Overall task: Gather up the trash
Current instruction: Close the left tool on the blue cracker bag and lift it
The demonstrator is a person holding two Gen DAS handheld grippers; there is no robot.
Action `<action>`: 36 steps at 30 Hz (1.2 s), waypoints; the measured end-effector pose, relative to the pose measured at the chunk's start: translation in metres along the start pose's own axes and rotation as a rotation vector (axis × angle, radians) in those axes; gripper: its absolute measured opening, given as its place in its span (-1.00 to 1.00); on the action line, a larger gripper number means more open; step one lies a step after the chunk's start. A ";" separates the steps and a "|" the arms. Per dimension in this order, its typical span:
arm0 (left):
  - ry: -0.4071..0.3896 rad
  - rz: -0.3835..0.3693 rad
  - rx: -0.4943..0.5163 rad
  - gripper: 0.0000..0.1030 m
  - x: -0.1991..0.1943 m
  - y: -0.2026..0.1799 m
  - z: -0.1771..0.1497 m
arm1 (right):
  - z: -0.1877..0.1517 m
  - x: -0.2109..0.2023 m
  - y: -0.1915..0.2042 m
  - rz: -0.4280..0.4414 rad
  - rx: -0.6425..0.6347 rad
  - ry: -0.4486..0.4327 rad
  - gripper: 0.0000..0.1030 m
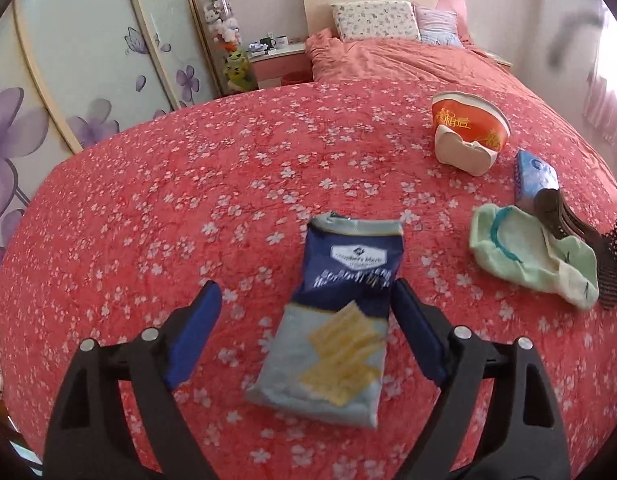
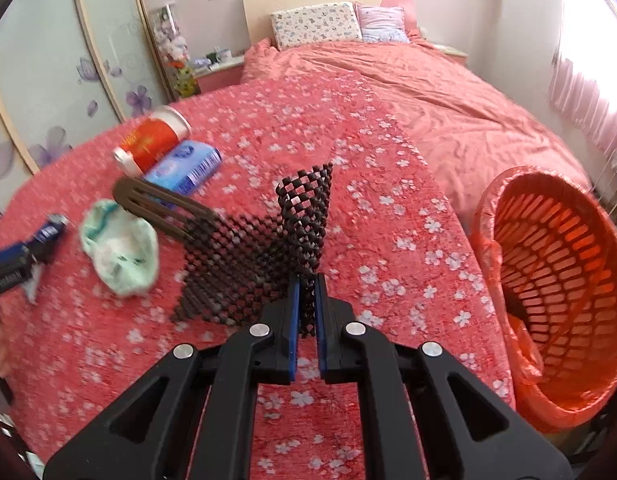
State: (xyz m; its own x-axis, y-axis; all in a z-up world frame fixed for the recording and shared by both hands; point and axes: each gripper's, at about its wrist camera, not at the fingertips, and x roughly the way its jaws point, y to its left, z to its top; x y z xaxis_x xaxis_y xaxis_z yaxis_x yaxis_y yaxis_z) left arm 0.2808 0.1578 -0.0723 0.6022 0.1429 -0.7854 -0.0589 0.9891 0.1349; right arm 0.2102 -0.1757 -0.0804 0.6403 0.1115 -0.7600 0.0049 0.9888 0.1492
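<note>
Clenched on the black mesh mat (image 2: 268, 248), the right claw (image 2: 307, 280) lifts it near the orange basket (image 2: 556, 280). Left claw (image 1: 304, 312), released, straddles the cracker packet (image 1: 340, 320) on the bed (image 1: 148, 200). Noodle cup (image 1: 468, 120) and tissue pack (image 1: 536, 176) remain uncollected.

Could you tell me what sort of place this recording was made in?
A home bedroom, by the look of it: a large bed with pillows against a headboard, a bedside table, and a wardrobe with flower-painted sliding doors.
</note>
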 end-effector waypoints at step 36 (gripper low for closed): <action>0.003 -0.086 -0.089 -0.06 0.002 0.005 -0.020 | 0.003 0.006 0.007 -0.032 -0.012 -0.010 -0.79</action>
State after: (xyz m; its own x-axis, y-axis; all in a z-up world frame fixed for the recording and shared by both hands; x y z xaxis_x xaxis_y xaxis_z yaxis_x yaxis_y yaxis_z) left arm 0.2654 0.1638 -0.0852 0.6059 0.0578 -0.7935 -0.0776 0.9969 0.0134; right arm 0.2165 -0.1686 -0.0819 0.6476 0.0793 -0.7578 0.0164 0.9929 0.1178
